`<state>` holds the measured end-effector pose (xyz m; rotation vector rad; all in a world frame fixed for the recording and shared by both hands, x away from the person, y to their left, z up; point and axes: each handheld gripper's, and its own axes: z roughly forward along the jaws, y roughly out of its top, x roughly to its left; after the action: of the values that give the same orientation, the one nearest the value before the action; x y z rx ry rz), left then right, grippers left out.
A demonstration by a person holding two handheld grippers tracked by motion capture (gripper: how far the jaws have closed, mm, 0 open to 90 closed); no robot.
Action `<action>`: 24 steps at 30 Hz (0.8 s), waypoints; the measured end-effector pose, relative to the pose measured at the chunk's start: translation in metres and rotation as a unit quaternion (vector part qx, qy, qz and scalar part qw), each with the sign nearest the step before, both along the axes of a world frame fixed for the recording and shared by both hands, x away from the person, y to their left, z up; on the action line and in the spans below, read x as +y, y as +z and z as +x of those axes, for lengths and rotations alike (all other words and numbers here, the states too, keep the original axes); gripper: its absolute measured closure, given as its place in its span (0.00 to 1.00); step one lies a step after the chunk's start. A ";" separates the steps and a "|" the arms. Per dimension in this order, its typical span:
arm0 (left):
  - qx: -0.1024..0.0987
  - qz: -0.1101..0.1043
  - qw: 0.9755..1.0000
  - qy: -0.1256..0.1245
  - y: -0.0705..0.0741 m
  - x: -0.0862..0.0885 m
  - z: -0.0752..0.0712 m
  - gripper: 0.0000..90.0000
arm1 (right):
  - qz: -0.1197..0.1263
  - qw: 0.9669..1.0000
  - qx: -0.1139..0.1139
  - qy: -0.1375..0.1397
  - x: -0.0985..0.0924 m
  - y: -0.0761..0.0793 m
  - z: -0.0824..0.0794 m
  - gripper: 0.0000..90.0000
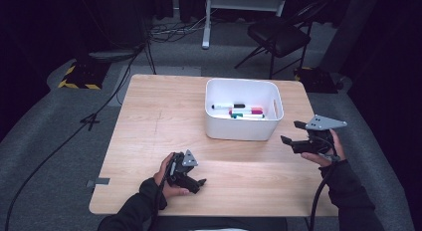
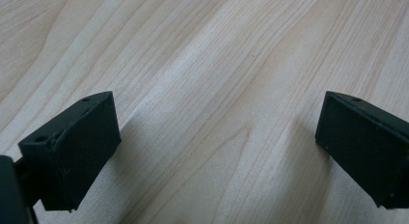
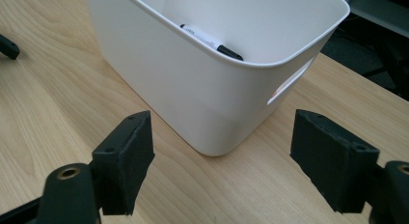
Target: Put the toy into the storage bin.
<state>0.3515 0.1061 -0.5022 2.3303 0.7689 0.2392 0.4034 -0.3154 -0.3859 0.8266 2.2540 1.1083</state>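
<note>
A white plastic bin point(image 1: 243, 126) stands on the wooden table point(image 1: 154, 126), right of centre. Several markers point(image 1: 239, 111) lie inside it; in the right gripper view one black-capped marker point(image 3: 212, 41) shows over the bin's rim point(image 3: 231, 60). My right gripper point(image 1: 294, 133) hovers just right of the bin's near right corner, open and empty, its jaws facing the bin's corner point(image 3: 217, 132). My left gripper point(image 1: 199, 183) rests low over the table near the front edge, open, with bare wood point(image 2: 217, 113) between its jaws.
A black folding chair point(image 1: 281, 34) and a white stand's base point(image 1: 206, 39) are on the floor beyond the table. Cables point(image 1: 89, 119) run across the grey floor at the left. The table's left half is bare wood.
</note>
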 end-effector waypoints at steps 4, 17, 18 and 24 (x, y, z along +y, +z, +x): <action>0.000 0.001 1.000 0.000 0.000 0.000 0.000 0.02 | -0.007 1.000 0.001 0.003 0.001 -0.005 -0.005 0.26; 0.000 0.001 1.000 0.000 0.000 0.000 0.000 0.02 | -0.017 1.000 0.015 -0.004 -0.004 -0.028 -0.019 0.26; 0.000 0.001 1.000 0.000 0.000 0.000 0.000 0.02 | -0.023 1.000 0.016 -0.002 -0.005 -0.030 -0.020 0.26; 0.002 0.001 1.000 0.004 0.000 0.000 -0.001 0.02 | -0.037 0.999 0.022 -0.003 -0.008 -0.042 -0.027 0.26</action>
<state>0.3506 0.1060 -0.5020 2.3305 0.7804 0.2392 0.3762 -0.3230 -0.4280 0.8345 2.3122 1.0063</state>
